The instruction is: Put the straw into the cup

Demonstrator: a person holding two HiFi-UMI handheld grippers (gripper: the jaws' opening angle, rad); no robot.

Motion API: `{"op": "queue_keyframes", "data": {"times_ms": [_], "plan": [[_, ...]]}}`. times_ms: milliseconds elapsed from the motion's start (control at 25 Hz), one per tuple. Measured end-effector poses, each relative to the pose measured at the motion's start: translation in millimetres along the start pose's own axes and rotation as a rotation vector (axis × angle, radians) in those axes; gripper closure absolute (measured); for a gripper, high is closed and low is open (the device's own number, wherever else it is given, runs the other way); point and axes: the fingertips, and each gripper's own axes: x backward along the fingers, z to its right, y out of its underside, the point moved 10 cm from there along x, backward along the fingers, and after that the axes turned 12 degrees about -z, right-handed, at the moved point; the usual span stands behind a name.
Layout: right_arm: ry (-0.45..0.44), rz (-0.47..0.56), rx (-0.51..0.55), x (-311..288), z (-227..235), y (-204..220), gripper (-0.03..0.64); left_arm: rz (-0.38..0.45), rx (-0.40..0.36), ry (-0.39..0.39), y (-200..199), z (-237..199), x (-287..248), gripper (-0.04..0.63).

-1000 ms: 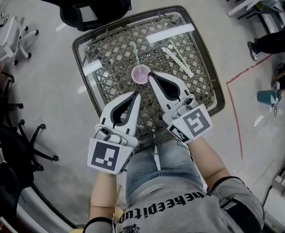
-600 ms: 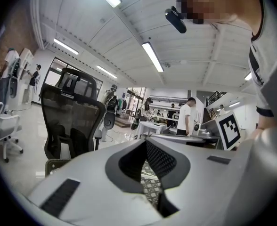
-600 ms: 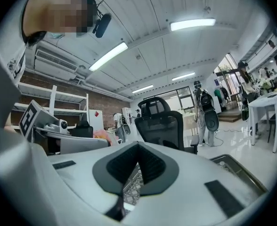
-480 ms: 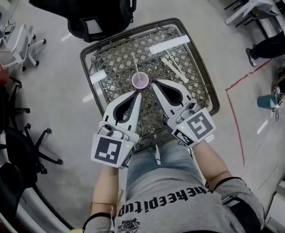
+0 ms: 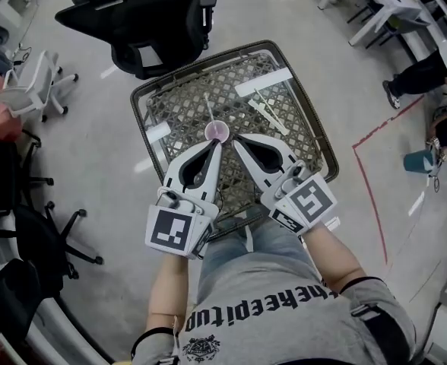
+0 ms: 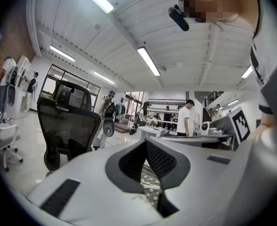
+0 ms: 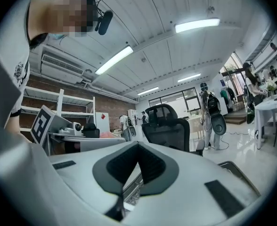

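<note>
A small pink cup (image 5: 217,131) stands near the middle of the glass-topped lattice table (image 5: 299,162) in the head view. A thin pale straw (image 5: 209,109) rises from the cup and leans toward the far side. My left gripper (image 5: 217,145) is shut, its tip just short of the cup's near side. My right gripper (image 5: 236,138) is also shut, its tip close beside the cup on the right. Both gripper views point upward at the room. The left gripper (image 6: 145,141) and the right gripper (image 7: 138,145) show jaws pressed together with nothing between them.
Several loose straws (image 5: 271,112) lie on the table right of the cup. A black office chair (image 5: 144,14) stands beyond the far edge. More chairs crowd the left. A teal bucket (image 5: 419,160) and a red floor line (image 5: 368,181) are at right.
The head view has drifted, so the table and cup sit a little lower and smaller in frame. Both grippers stay shut near the cup, the left tip now closer to it.
</note>
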Motion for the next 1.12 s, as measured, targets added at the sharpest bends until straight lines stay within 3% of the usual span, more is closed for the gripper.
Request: {"op": "queue_keyframes", "data": {"times_ms": [840, 1120], "plan": [[-0.006, 0.044, 0.063, 25, -17, -26, 0.620, 0.066, -0.047, 0.015, -20, 19, 8, 0.571], [0.014, 0.058, 0.063, 32, -21, -32, 0.618, 0.017, -0.063, 0.040, -22, 26, 14, 0.571]]}}
